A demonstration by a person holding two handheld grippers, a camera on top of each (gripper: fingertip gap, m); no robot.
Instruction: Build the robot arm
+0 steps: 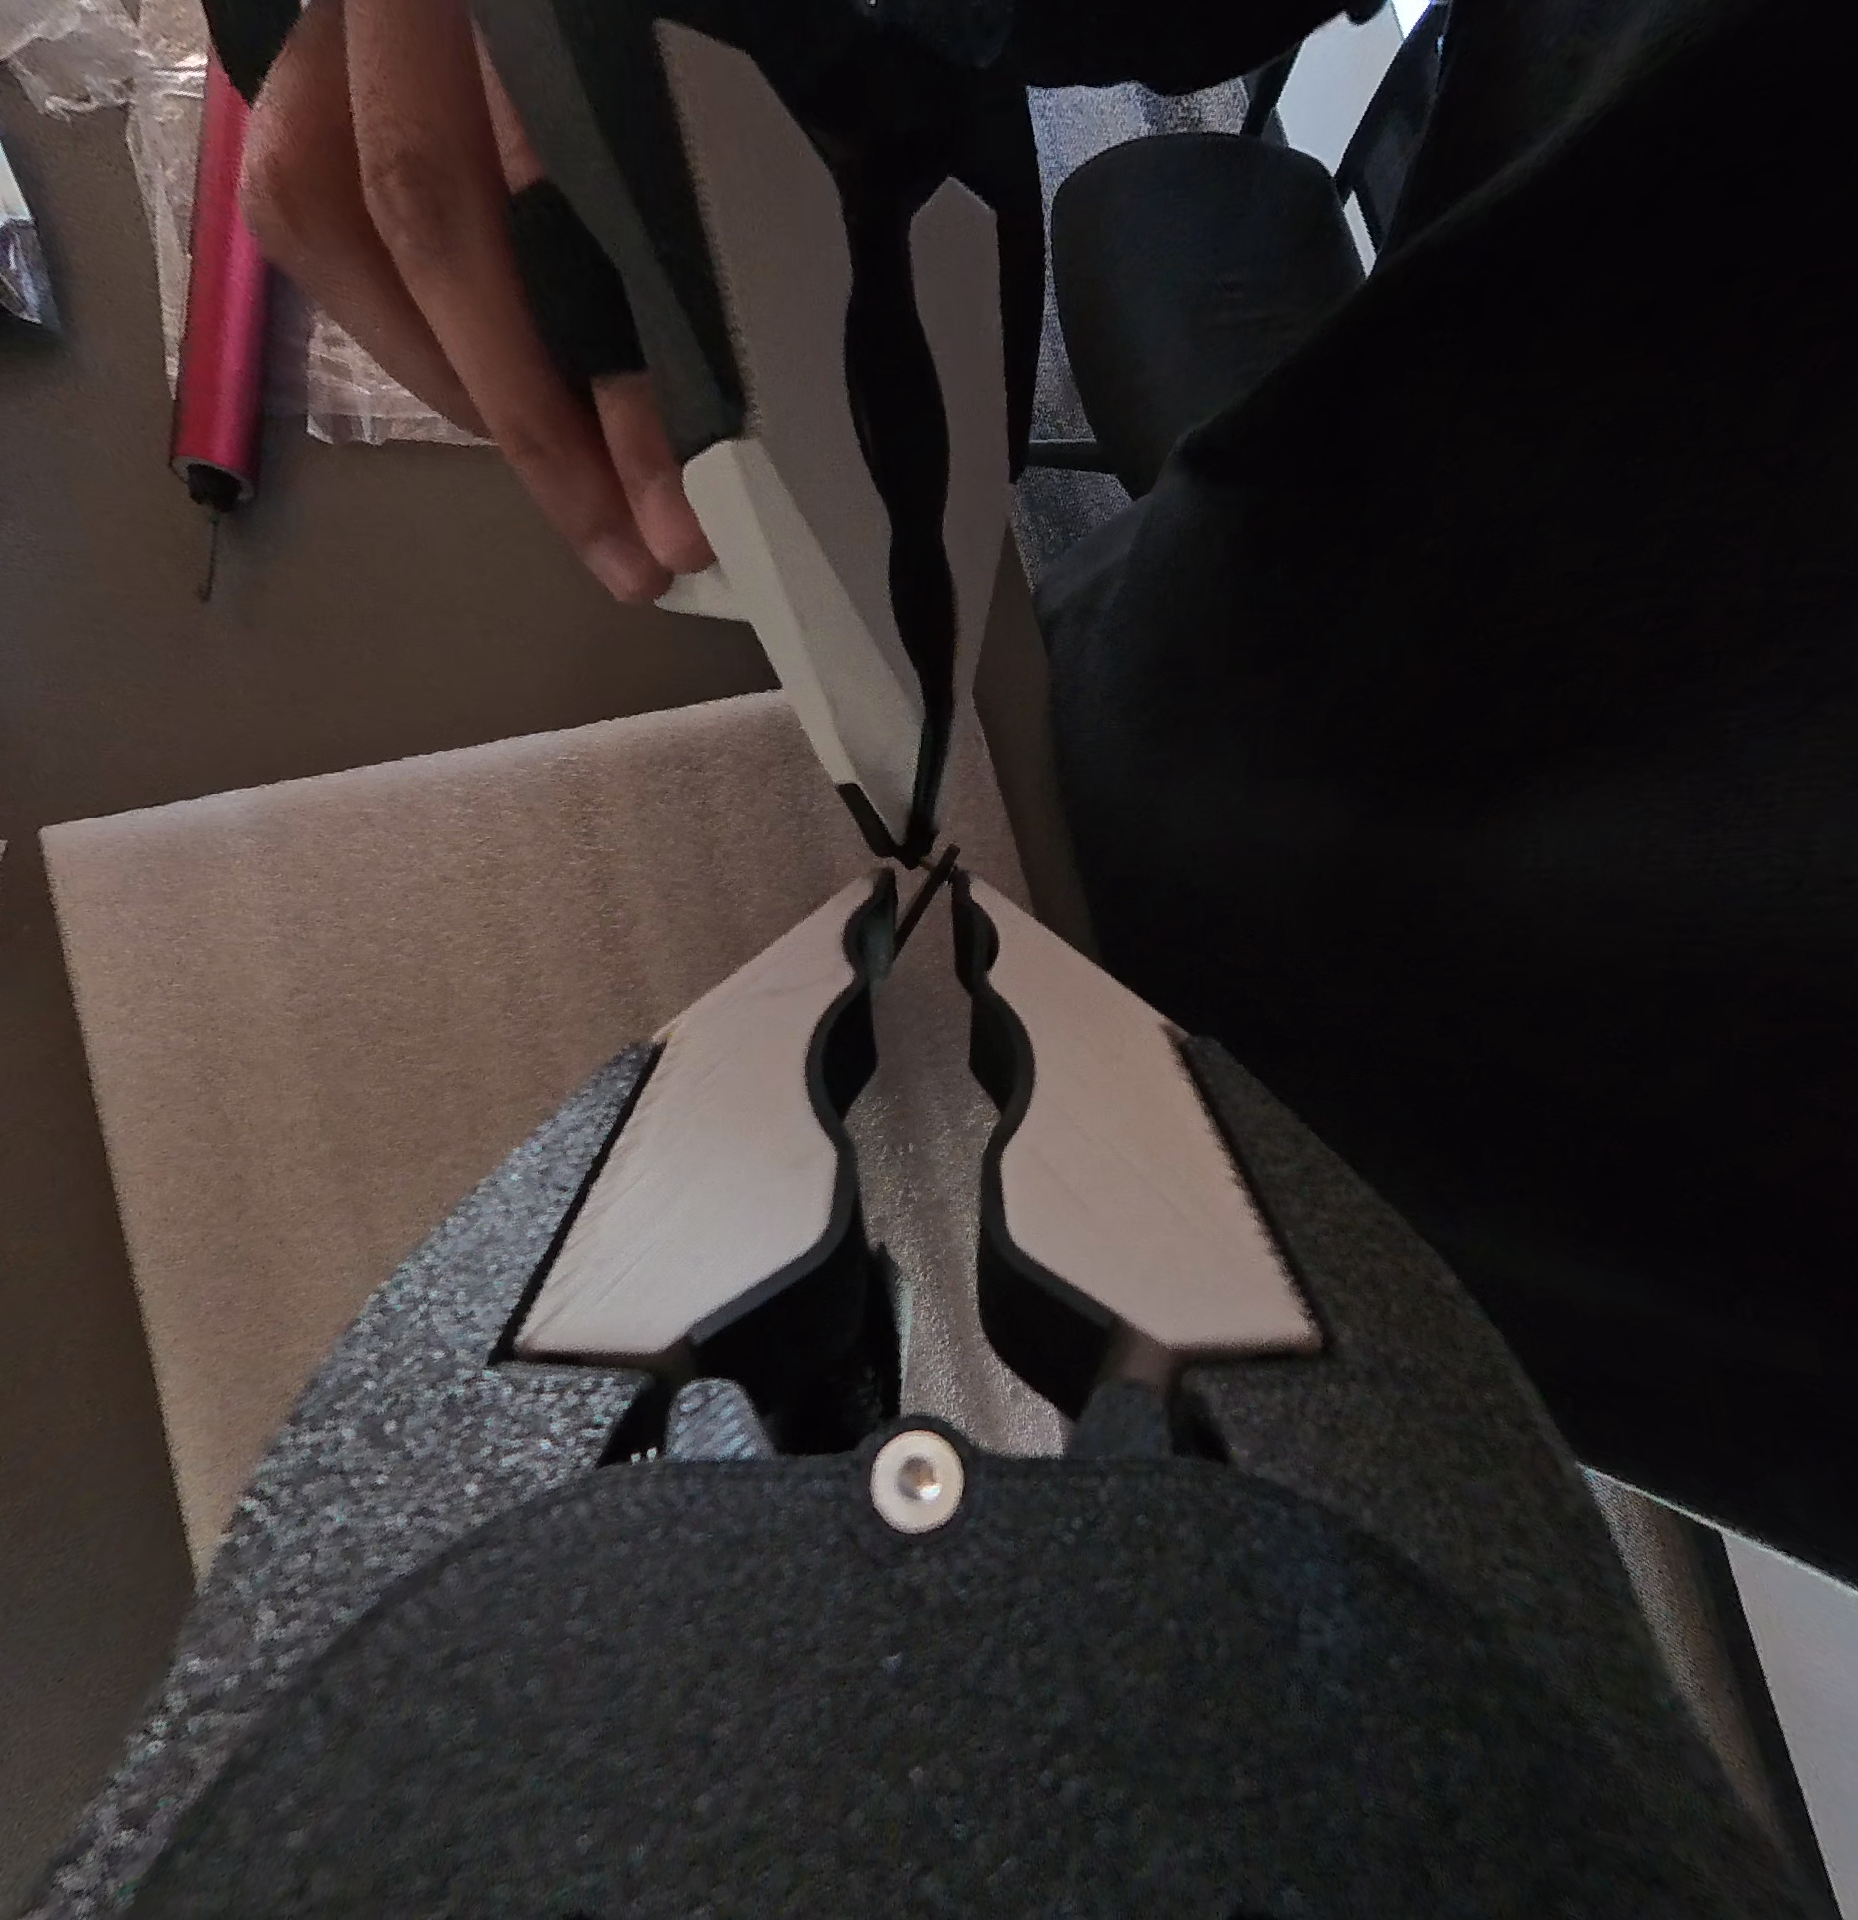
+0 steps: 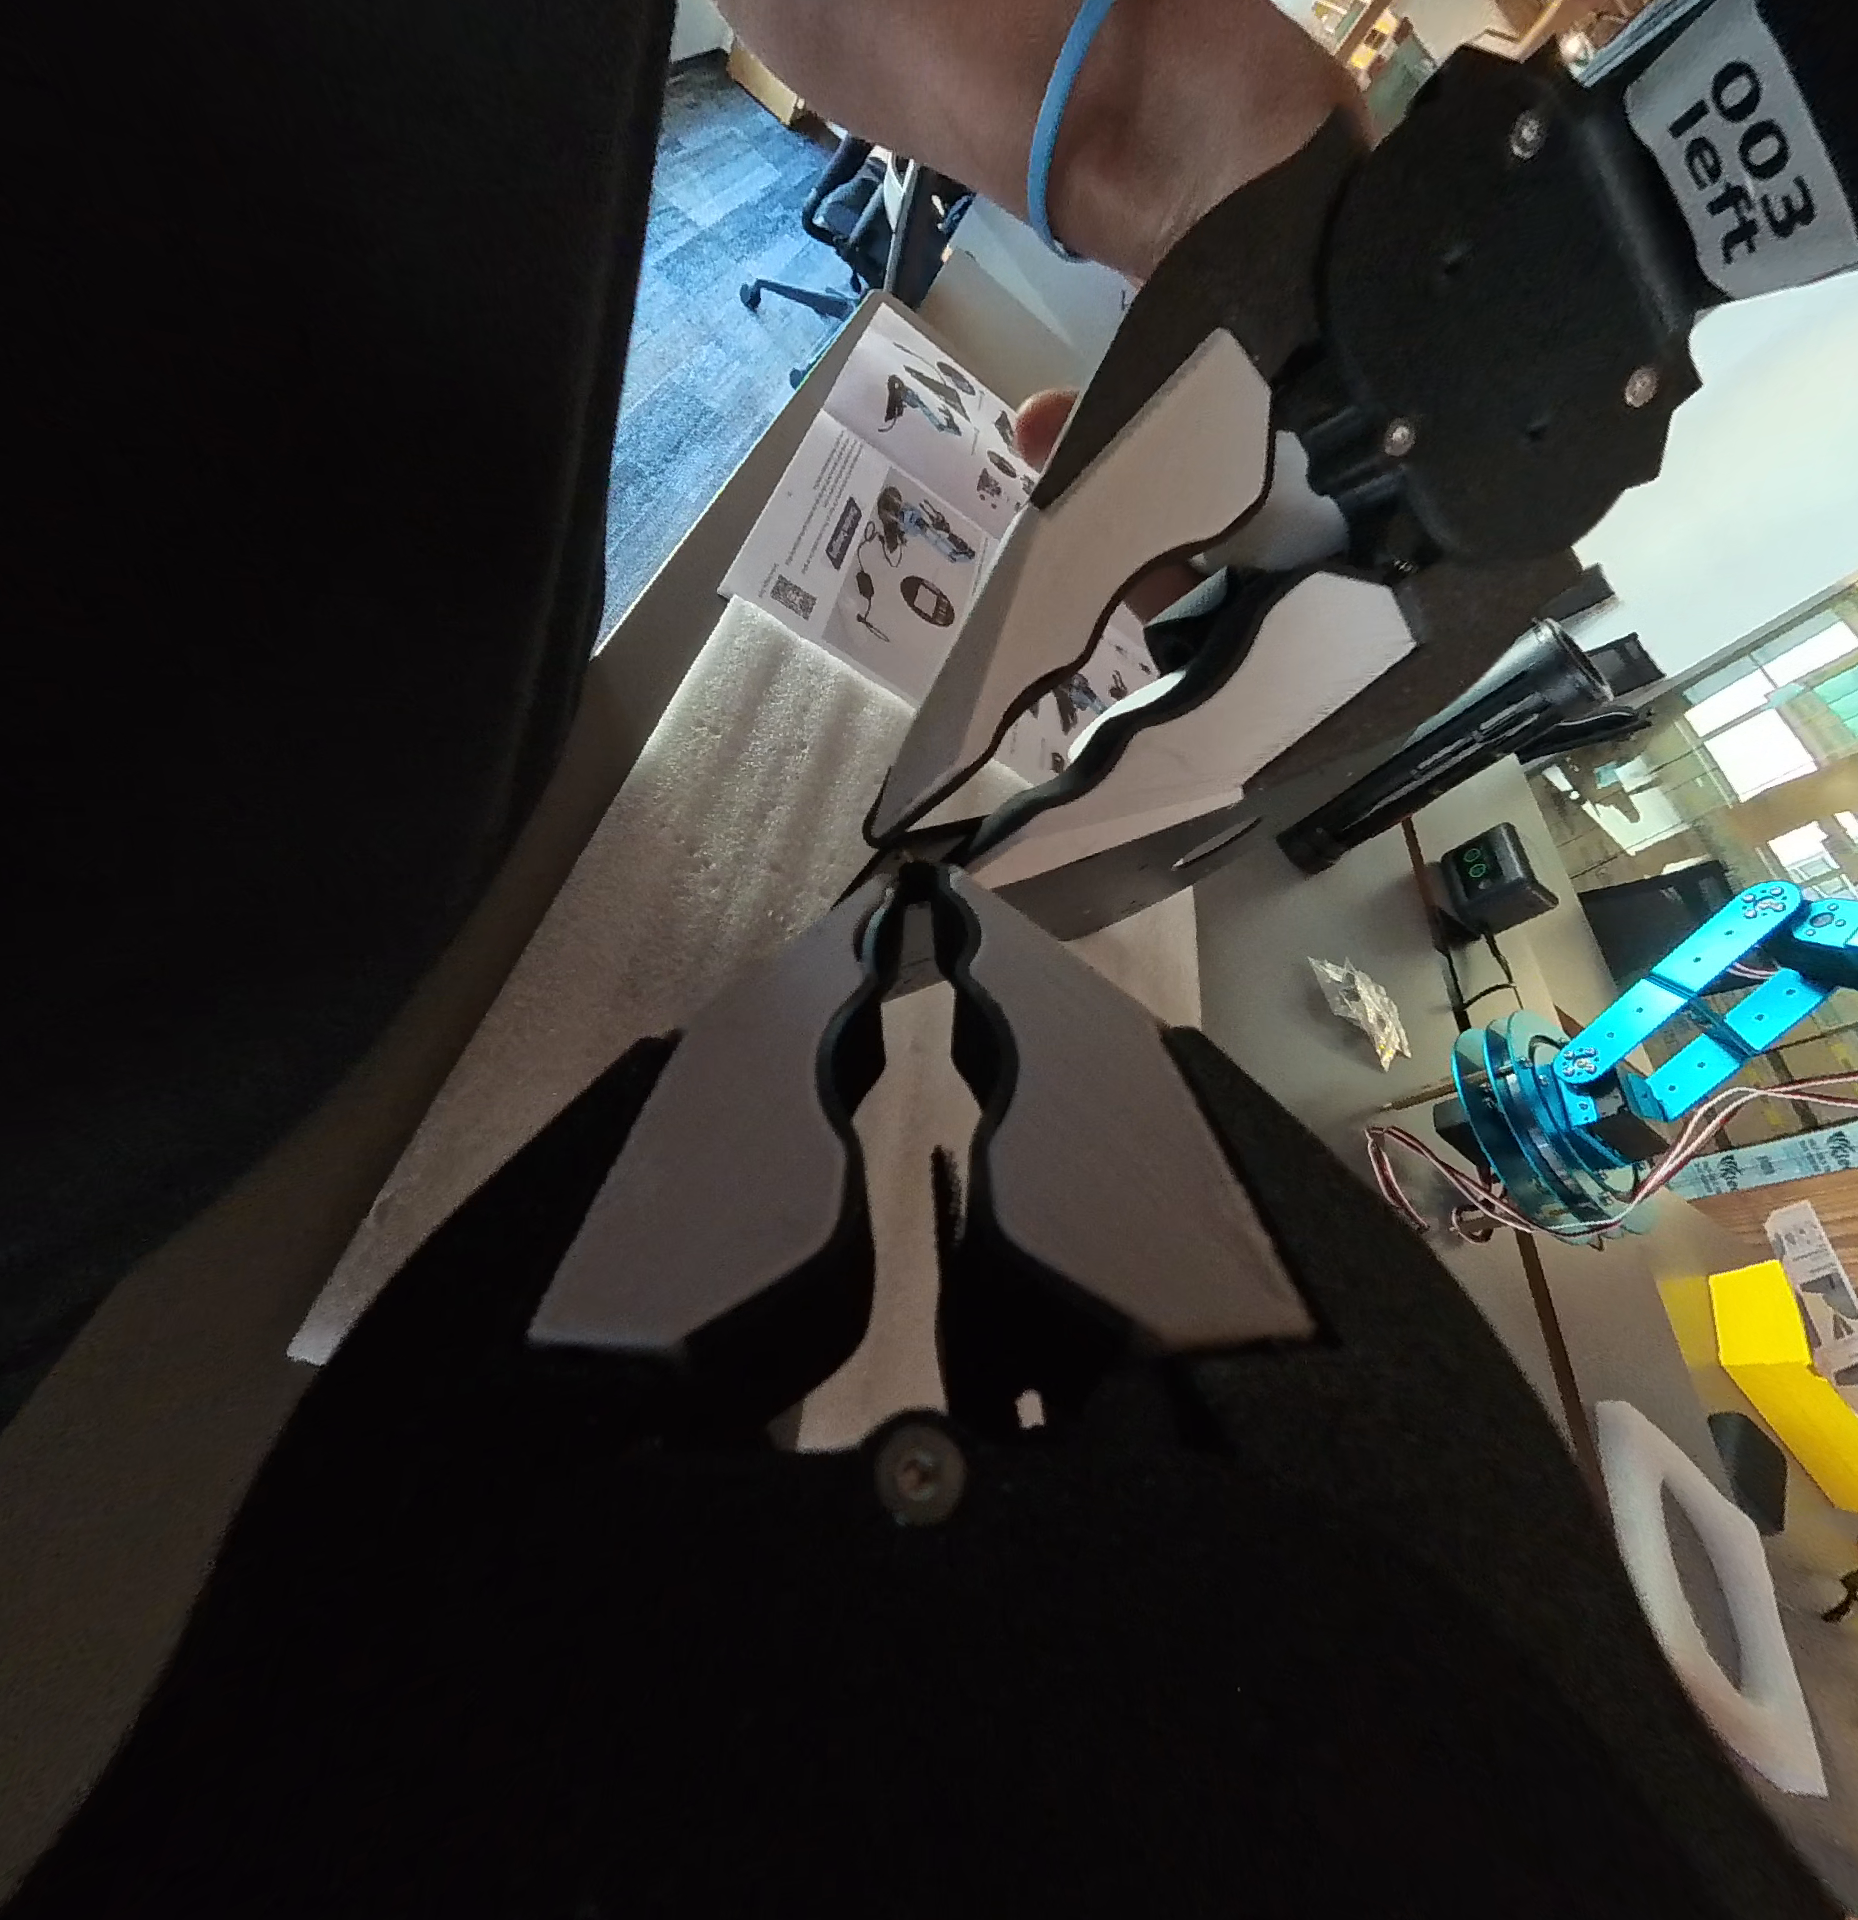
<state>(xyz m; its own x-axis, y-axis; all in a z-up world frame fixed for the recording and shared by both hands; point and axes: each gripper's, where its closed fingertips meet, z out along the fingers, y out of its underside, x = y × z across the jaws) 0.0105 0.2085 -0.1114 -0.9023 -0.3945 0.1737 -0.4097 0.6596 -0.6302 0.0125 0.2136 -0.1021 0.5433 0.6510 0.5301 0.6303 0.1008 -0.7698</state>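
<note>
My two grippers meet tip to tip above a white foam sheet [image 1: 385, 987]. My left gripper [image 1: 920, 883] has white fingers with wavy black pads, and its jaws stand almost closed. A thin black bent piece [image 1: 920, 899], like a small hex key, crosses between its tips. My right gripper [image 1: 917, 836] comes down from the top in a hand [image 1: 468, 312], shut, with its tips on the same piece. In the right wrist view my right gripper [image 2: 909, 883] is closed at the tips against the left gripper [image 2: 909, 836]. The piece is mostly hidden there.
A red screwdriver handle [image 1: 218, 312] lies far left by crinkled plastic. An open booklet [image 2: 883, 520] lies beyond the foam. A blue robot arm [image 2: 1590, 1091], a yellow box [image 2: 1766, 1361] and a white foam cutout [image 2: 1683, 1610] stand to the right. A person's dark clothing [image 1: 1476, 727] is close by. Left tips and right tips are each some 30 cm from the red screwdriver handle [image 1: 218, 312].
</note>
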